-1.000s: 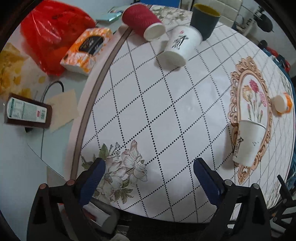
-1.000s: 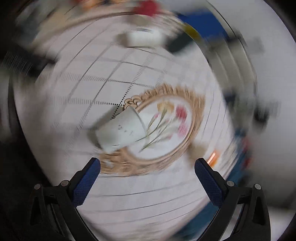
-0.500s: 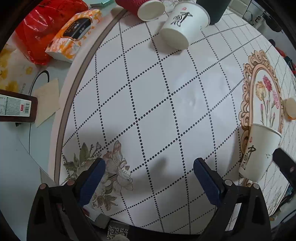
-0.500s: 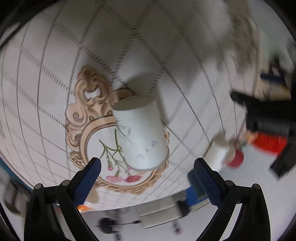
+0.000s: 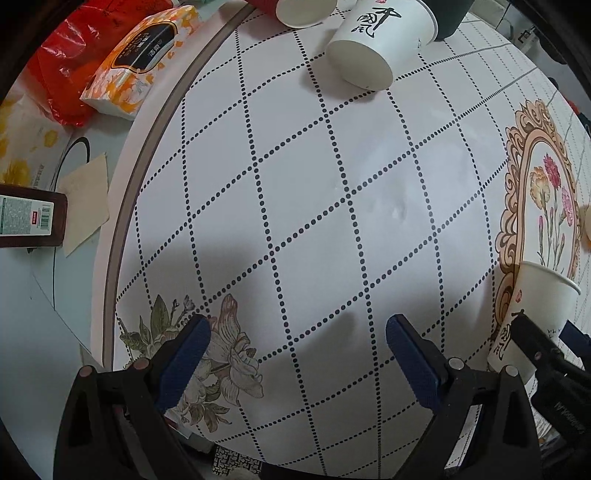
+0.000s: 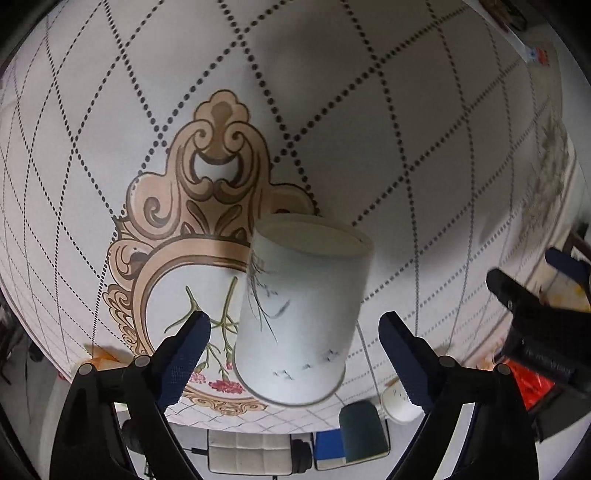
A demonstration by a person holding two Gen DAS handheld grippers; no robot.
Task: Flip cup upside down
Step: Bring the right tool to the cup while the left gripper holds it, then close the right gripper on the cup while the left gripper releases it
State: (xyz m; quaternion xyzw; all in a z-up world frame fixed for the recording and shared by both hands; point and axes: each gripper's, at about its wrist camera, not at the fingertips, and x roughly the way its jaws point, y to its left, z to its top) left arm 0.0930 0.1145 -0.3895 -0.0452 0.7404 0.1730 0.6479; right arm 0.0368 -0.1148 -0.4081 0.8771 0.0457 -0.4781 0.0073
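A white paper cup (image 5: 532,310) with black brush writing stands upright on the gold-framed flower print at the table's right. In the right wrist view, which is rolled over, the same cup (image 6: 303,310) fills the space between the open fingers of my right gripper (image 6: 295,343); the pads are apart from its wall. My right gripper also shows in the left wrist view (image 5: 550,354) beside the cup. My left gripper (image 5: 297,350) is open and empty above the diamond-patterned tablecloth (image 5: 314,184).
At the far edge lie a second white paper cup (image 5: 376,44) on its side, a red ribbed cup (image 5: 295,11) and a dark cup (image 5: 447,14). A tissue pack (image 5: 136,59), a red bag (image 5: 62,66) and a dark box (image 5: 29,221) sit at the left.
My right gripper has rolled over and closed in so that the cup now sits between its open fingers. My left gripper has moved forward over the cloth.
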